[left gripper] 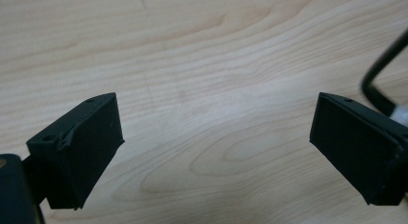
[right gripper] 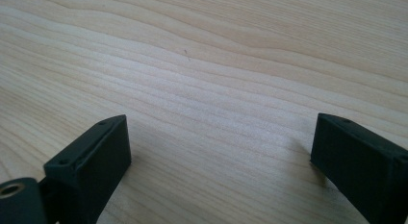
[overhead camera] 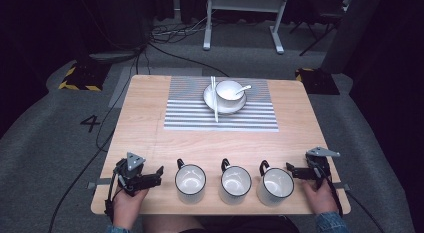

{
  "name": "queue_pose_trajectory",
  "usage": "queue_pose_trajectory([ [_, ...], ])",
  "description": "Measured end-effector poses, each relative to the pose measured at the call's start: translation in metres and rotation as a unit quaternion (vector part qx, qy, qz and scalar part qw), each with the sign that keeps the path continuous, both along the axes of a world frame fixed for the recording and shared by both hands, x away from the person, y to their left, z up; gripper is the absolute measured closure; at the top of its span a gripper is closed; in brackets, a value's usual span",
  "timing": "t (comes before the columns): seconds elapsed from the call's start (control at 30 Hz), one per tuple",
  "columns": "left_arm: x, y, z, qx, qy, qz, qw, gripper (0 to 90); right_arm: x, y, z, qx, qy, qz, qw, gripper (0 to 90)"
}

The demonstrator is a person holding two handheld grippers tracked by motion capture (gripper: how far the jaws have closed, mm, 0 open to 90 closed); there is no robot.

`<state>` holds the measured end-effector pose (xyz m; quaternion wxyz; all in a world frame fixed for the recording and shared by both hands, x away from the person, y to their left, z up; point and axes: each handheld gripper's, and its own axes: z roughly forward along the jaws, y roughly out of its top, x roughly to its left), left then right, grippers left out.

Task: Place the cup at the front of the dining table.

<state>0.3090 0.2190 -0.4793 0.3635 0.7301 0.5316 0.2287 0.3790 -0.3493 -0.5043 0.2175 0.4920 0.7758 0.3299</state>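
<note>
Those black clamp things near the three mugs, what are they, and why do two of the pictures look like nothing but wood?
A person sits at the table holding a hand-operated gripper in each hand: the left gripper and the right gripper. Both are open and hold nothing. The high view looks down from above. The other two pictures come from cameras riding on each gripper, so you see black jaws over wood grain. On the table stand three mugs in a row, and farther off a striped mat with a plate, bowl, spoon and chopsticks.

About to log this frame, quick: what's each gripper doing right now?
Left gripper: open, holding nothing, beside the left mug.
Right gripper: open, holding nothing, beside the right mug.
</note>
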Motion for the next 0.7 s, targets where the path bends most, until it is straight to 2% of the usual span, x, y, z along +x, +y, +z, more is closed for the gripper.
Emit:
queue_pose_trajectory([
  [0.17, -0.009, -0.009, 0.012, -0.004, -0.029, -0.005, 0.9996, 6.0, 0.000, 0.000, 0.000, 0.000, 0.001, 0.001, 1.0000, 6.8],
  [0.27, -0.013, -0.012, 0.018, -0.002, -0.029, 0.004, 0.9996, 7.8, 0.000, 0.000, 0.000, 0.000, 0.002, 0.000, 1.0000, 6.9],
  [0.47, -0.022, -0.016, 0.029, -0.033, -0.042, 0.003, 0.9985, 9.7, 0.000, 0.000, 0.000, 0.001, 0.002, 0.001, 1.0000, 6.9],
  [0.57, -0.026, -0.018, 0.034, -0.036, -0.053, 0.002, 0.9980, 9.9, 0.000, 0.000, 0.000, 0.001, 0.002, 0.001, 1.0000, 6.9],
  [0.7, -0.030, -0.022, 0.039, -0.042, -0.049, 0.008, 0.9979, 11.5, 0.000, 0.000, 0.000, 0.000, 0.002, 0.001, 1.0000, 6.9],
])
